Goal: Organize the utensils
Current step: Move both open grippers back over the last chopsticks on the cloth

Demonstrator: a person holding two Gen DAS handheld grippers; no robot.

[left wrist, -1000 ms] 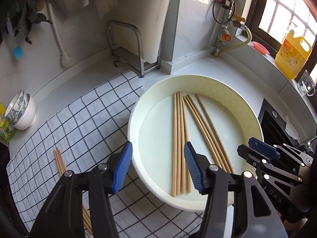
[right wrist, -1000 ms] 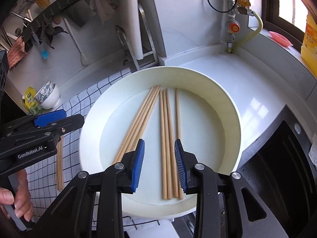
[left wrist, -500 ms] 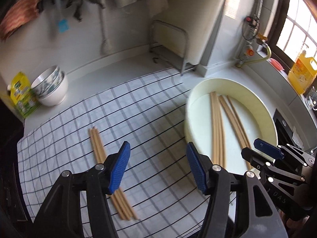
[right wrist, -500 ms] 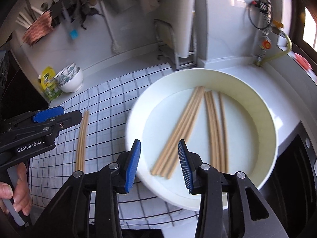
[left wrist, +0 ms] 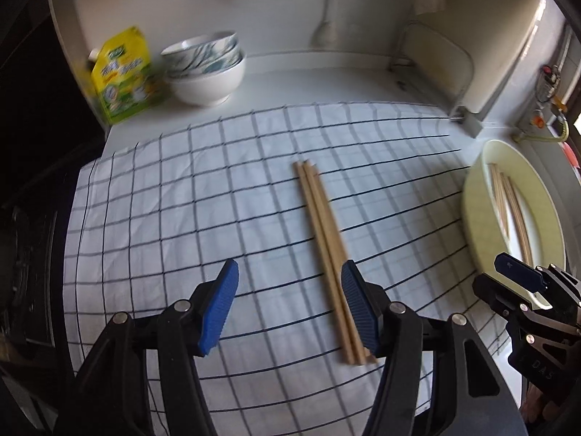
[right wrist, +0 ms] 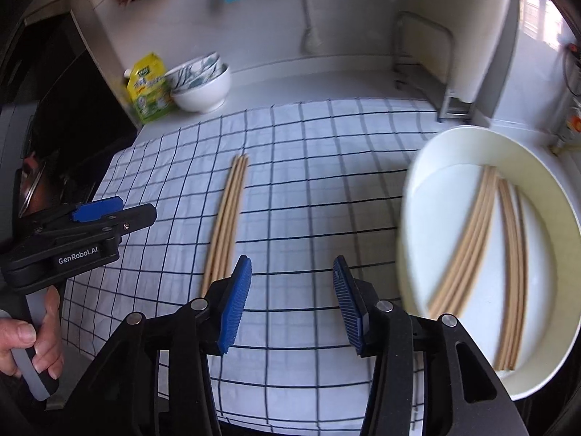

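Observation:
A small bundle of wooden chopsticks lies lengthwise on the white checked cloth. My left gripper hovers over the cloth, open and empty, its right pad close beside the bundle's near end. My right gripper hangs just right of the same bundle, nothing between its pads, its jaws opening. Several more chopsticks lie in the round white basin at the right. The left gripper's body shows at the left of the right wrist view, held by a hand.
Stacked patterned bowls and a yellow-green packet stand at the back left of the white counter. A metal rack stands against the back wall. A dark drop borders the cloth's left edge.
Both grippers have swung left, from over the basin to over the checked cloth. The right gripper's jaws have widened. The chopstick bundle on the cloth now lies close to both.

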